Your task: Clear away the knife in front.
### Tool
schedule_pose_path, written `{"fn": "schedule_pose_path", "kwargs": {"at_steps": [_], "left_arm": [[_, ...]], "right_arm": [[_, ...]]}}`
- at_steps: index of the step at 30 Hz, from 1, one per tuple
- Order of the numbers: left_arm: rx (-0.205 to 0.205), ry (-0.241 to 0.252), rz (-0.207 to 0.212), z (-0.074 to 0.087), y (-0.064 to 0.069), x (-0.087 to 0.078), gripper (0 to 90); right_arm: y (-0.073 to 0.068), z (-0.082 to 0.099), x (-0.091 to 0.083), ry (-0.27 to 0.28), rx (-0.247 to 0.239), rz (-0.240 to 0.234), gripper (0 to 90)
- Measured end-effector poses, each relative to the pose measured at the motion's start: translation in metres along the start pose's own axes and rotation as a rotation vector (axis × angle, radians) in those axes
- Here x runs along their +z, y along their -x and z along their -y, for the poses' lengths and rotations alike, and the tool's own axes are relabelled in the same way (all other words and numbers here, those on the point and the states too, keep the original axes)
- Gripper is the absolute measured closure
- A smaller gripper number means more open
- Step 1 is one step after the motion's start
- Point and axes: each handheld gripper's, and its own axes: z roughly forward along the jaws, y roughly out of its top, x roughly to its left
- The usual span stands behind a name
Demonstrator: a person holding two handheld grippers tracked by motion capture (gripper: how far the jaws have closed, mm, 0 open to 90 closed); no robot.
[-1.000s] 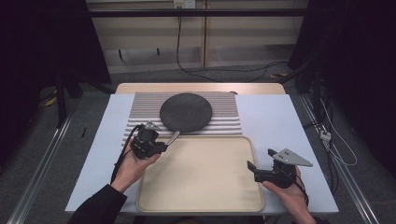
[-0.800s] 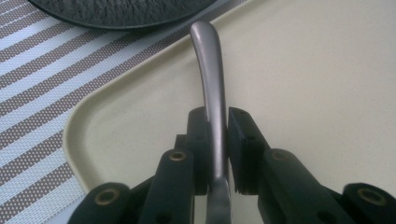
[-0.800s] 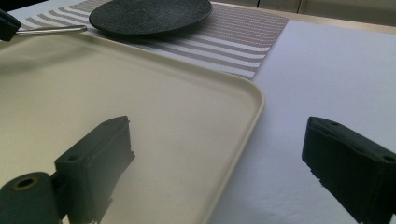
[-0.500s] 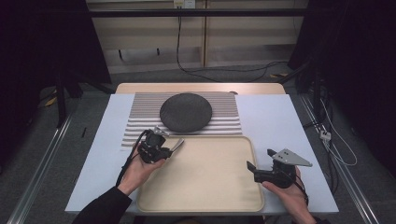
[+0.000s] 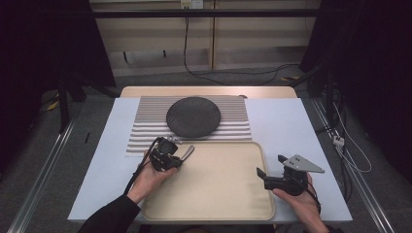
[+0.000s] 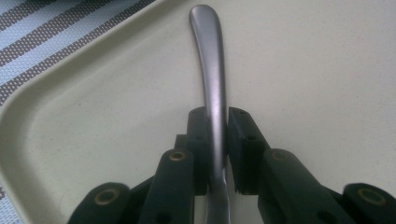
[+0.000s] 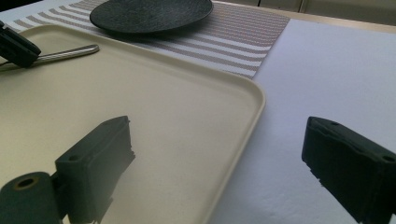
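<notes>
My left gripper [image 5: 176, 156] is shut on the handle of a metal utensil [image 5: 188, 152] over the far left corner of a cream tray [image 5: 218, 189]. In the left gripper view the grey handle [image 6: 211, 70] runs out between the black jaws [image 6: 217, 122] above the tray floor [image 6: 317, 70]; its other end is hidden behind the jaws. My right gripper [image 5: 262, 175] stands open at the tray's right edge. Its wide-apart jaws [image 7: 219, 154] straddle the tray rim [image 7: 254, 100] with nothing between them. The right gripper view also shows the utensil [image 7: 70, 52] and the left gripper [image 7: 14, 46].
A dark round plate [image 5: 193, 116] sits on a striped placemat [image 5: 145, 131] beyond the tray. All of it rests on a white tabletop [image 5: 286, 126]. The plate [image 7: 149, 14] and placemat [image 7: 243, 42] lie far from the right gripper.
My left gripper has carried the utensil to the right and nearer, from over the placemat to over the tray's far left corner. The right gripper has stayed put.
</notes>
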Motion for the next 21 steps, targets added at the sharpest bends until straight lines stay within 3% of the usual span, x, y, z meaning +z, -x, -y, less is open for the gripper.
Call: {"fn": "schedule_pose_path", "kwargs": {"at_steps": [12,21], "left_arm": [[-0.03,0.0,-0.015,0.0029,0.0075,-0.0003,79.6],[-0.007,0.018,0.01,0.0091,0.0061,-0.0026,78.0]], "right_arm": [[-0.0004,0.0,-0.0004,0.001,-0.001,-0.002,8.3],[-0.0006,-0.0001,-0.0011,0.002,-0.002,-0.003,8.3]]}}
